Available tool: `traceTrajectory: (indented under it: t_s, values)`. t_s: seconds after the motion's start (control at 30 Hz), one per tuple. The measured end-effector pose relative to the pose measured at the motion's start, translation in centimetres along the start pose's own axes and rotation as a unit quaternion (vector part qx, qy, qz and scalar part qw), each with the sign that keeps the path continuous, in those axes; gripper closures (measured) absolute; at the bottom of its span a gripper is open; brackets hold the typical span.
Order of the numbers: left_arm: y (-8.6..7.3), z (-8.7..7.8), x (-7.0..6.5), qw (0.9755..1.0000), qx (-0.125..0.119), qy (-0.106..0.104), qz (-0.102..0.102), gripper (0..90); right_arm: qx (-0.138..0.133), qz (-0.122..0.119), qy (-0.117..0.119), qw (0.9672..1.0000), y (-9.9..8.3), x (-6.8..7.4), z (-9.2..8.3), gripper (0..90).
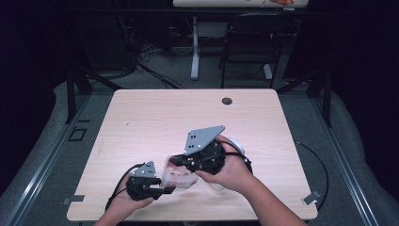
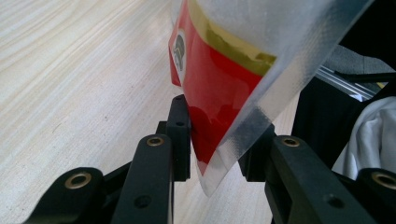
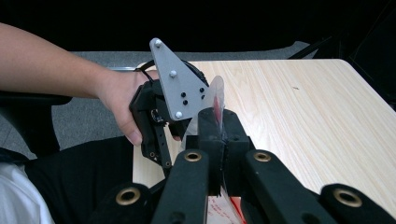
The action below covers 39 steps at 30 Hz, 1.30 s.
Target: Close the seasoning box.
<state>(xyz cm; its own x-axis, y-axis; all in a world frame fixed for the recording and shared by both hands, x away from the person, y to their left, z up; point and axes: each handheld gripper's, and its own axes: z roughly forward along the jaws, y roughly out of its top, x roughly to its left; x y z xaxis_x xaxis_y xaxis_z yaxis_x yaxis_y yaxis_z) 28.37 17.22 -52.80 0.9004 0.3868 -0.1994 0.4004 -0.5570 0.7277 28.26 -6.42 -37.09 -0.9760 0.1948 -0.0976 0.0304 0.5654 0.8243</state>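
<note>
A clear plastic bag point(image 1: 179, 178) with a red packet inside hangs between my two grippers, low over the near part of the wooden table point(image 1: 155, 113). My left gripper point(image 1: 165, 189) holds its lower corner. In the left gripper view the bag point(image 2: 219, 93) fills the gap and both pads press on it. My right gripper point(image 1: 175, 160) is shut on the bag's thin upper edge. That edge point(image 3: 215, 95) stands up from the closed jaws of the right gripper point(image 3: 219, 121), with the left hand and its grey plate point(image 3: 180, 88) just behind.
A cable hole point(image 1: 227, 100) sits near the table's far edge. Something white point(image 1: 237, 143) lies partly under the right hand. A black chair point(image 1: 249, 42) and a desk leg point(image 1: 195, 47) stand beyond the table. A cable point(image 1: 320, 169) loops off the right side.
</note>
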Motion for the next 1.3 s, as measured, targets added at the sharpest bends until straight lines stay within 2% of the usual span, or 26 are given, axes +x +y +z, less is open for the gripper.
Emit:
traceTrajectory:
  t_s: [0.47,0.5,0.53,0.57,0.67,0.73,0.87,0.97,1.0,1.17,1.23,1.27,1.3]
  values:
    - [1.4,-1.2,-0.2,0.9993,0.036,0.008,0.006,70.6,-0.021,0.01,-0.006,0.9997,-0.5,-0.4,-1.0,89.7]
    - [1.6,-1.3,-0.3,0.999,0.041,0.015,0.008,70.6,-0.023,0.012,-0.005,0.9997,-0.6,-0.4,-1.1,89.7]
    - [1.6,-1.3,-0.3,0.9989,0.045,0.014,0.007,70.5,-0.024,0.013,-0.006,0.9996,-0.7,-0.4,-1.2,89.7]
    - [1.7,-1.3,-0.3,0.999,0.045,0.004,0.005,70.5,-0.025,0.015,-0.006,0.9996,-0.7,-0.5,-1.3,89.7]
    - [2.1,-1.5,-0.4,0.9985,0.054,0.005,0.008,70.5,-0.029,0.018,-0.007,0.9994,-0.9,-0.6,-1.5,89.8]
    - [2.2,-1.7,-0.4,0.9985,0.055,0.0,0.008,70.5,-0.035,0.023,-0.006,0.9991,-1.0,-0.6,-1.7,89.9]
    - [2.5,-1.9,-0.5,0.9982,0.059,0.012,0.009,70.4,-0.043,0.025,-0.005,0.9988,-0.9,-0.5,-1.8,90.0]
    - [2.6,-1.9,-0.5,0.9985,0.054,0.009,0.007,70.3,-0.049,0.027,0.001,0.9984,-0.8,-0.5,-1.9,90.0]
    - [2.6,-1.9,-0.5,0.9988,0.049,0.001,0.007,70.2,-0.052,0.028,0.003,0.9982,-0.7,-0.5,-1.9,90.0]
    - [2.7,-1.9,-0.5,0.9991,0.043,0.003,0.001,70.3,-0.056,0.028,-0.001,0.998,-0.5,-0.4,-1.9,90.0]
    - [2.7,-1.9,-0.5,0.999,0.043,0.005,0.001,70.1,-0.057,0.03,-0.002,0.9979,-0.6,-0.4,-1.9,90.0]
    - [2.8,-2.0,-0.6,0.9988,0.046,0.016,0.001,70.1,-0.058,0.03,-0.002,0.9979,-0.6,-0.4,-1.9,90.0]
    - [2.7,-2.0,-0.5,0.9991,0.041,0.006,-0.001,70.0,-0.06,0.031,-0.001,0.9977,-0.6,-0.4,-1.9,90.0]
